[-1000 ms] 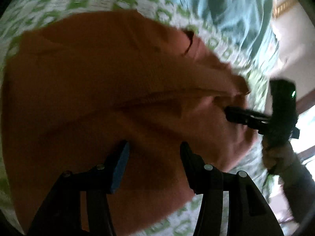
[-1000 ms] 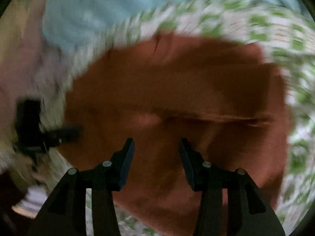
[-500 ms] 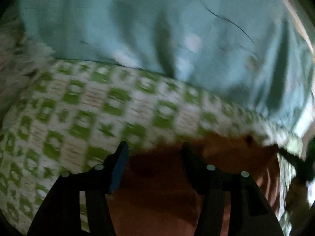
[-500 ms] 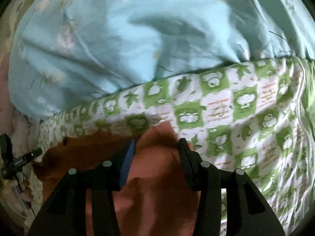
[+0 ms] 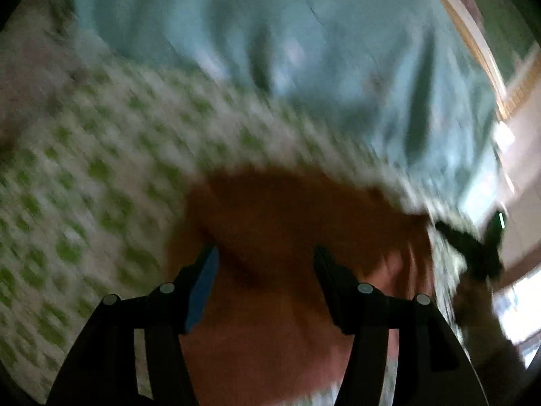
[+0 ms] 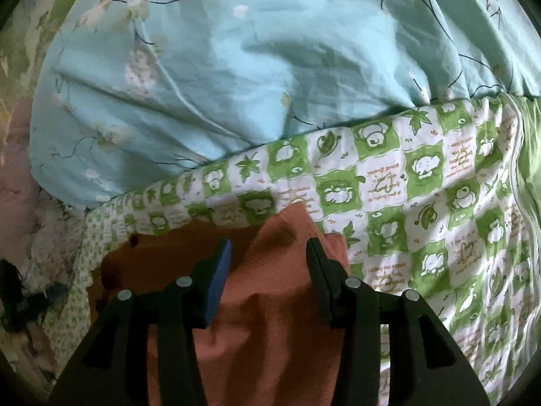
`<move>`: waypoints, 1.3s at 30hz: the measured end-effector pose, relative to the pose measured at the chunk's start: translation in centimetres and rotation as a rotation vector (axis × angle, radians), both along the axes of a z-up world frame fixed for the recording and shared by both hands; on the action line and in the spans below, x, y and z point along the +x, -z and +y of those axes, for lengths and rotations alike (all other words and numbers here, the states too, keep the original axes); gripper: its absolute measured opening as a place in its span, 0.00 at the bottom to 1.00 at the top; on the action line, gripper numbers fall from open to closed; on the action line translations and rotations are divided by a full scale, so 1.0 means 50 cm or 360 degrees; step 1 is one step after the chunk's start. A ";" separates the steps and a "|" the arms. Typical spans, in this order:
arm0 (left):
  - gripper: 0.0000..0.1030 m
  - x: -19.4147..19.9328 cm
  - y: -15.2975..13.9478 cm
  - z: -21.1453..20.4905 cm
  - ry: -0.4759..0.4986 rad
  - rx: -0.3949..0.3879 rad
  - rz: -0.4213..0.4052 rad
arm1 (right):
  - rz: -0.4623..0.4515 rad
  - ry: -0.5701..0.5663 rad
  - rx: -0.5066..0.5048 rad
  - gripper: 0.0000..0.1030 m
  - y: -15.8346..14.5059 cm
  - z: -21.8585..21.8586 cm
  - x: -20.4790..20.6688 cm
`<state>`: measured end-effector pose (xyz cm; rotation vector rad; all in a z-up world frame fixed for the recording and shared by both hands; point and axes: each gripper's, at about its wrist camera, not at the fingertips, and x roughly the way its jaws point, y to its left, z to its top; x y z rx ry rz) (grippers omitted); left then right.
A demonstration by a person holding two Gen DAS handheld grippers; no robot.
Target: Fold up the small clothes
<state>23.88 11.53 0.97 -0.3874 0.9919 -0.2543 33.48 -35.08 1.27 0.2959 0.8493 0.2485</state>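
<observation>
A rust-orange garment (image 5: 287, 209) lies on a green-and-white checked sheet (image 5: 84, 186). My left gripper (image 5: 266, 250) hangs over the garment's far edge with its jaws apart, cloth below the gap and neither pad pressing on it; this view is blurred. In the right wrist view the garment (image 6: 270, 304) rises in a fold between the fingers, its corner (image 6: 297, 209) pointing onto the sheet (image 6: 422, 203). My right gripper (image 6: 268, 242) is open, its pads clear of the fold. The right gripper's black body (image 5: 480, 253) shows at the garment's right edge.
A pale blue flowered duvet (image 6: 236, 67) is bunched up beyond the sheet, and also fills the top of the left wrist view (image 5: 304, 50). Pink fabric (image 6: 17, 169) lies at the far left. A wooden frame (image 5: 473, 40) runs behind the bed.
Both views have swung from the middle of the garment up to its far edge, so sheet and duvet now fill the top. The left jaws stand slightly wider. The right view has hardly shifted lately.
</observation>
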 end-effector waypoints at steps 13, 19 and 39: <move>0.58 0.140 0.101 -0.100 0.0218 0.0110 0.0081 | 0.0299 -0.0510 -0.0078 0.46 0.093 0.095 -0.026; 0.59 0.249 0.033 -0.024 -0.0112 0.0153 -0.0086 | 0.0072 -0.0061 -0.0105 0.46 0.048 0.032 0.064; 0.67 -0.133 0.058 0.026 -0.0150 -0.0153 0.0128 | 0.0184 0.0059 0.0079 0.47 0.009 0.085 -0.207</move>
